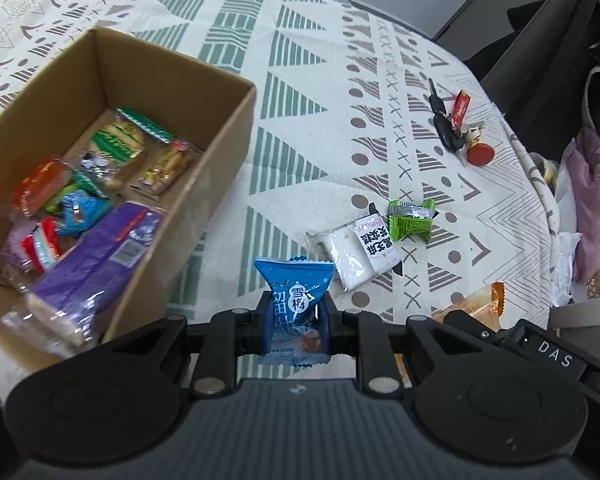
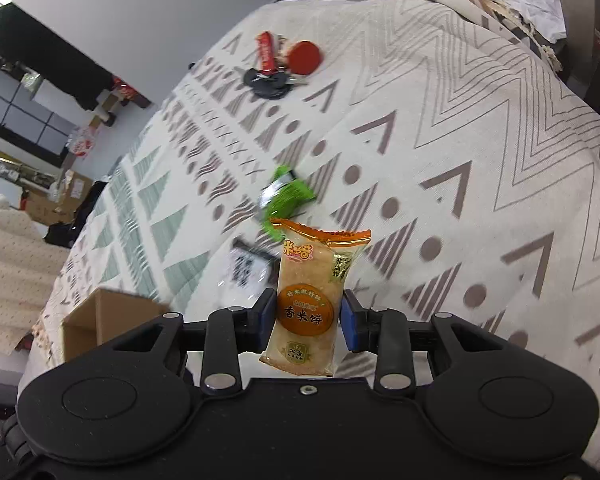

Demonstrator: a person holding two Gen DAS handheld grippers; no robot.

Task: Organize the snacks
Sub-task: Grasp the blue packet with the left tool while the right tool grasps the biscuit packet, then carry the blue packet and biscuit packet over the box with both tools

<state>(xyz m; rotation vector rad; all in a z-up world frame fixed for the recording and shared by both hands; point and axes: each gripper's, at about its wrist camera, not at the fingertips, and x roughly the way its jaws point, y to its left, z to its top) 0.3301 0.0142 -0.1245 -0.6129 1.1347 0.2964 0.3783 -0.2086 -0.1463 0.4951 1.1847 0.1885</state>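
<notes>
Holding: the left gripper had its jaws pinching a blue snack packet, upright, above the patterned tablecloth just beside the cardboard box.
Right gripper: jaws pressed against the sides of an orange rice cracker packet, held upright over the cloth; its blue pads touched the wrapper.
Box: open-topped, at the left side of the table in the left wrist view, already containing several snacks, among them a purple packet leaning against the near wall, a green-labelled packet, a small yellow packet, a red-orange one and a blue one.
Loose snacks: a white packet with black print lay flat on the cloth, touching or just beside a green packet; both sat between the box and the table's right edge, near the blue packet.
Keys: a bunch with a red tag and a round red fob, well apart from the snacks, toward the far right edge.
Right wrist view: blurred green packet and white packet behind the cracker; a corner of the box at lower left.
</notes>
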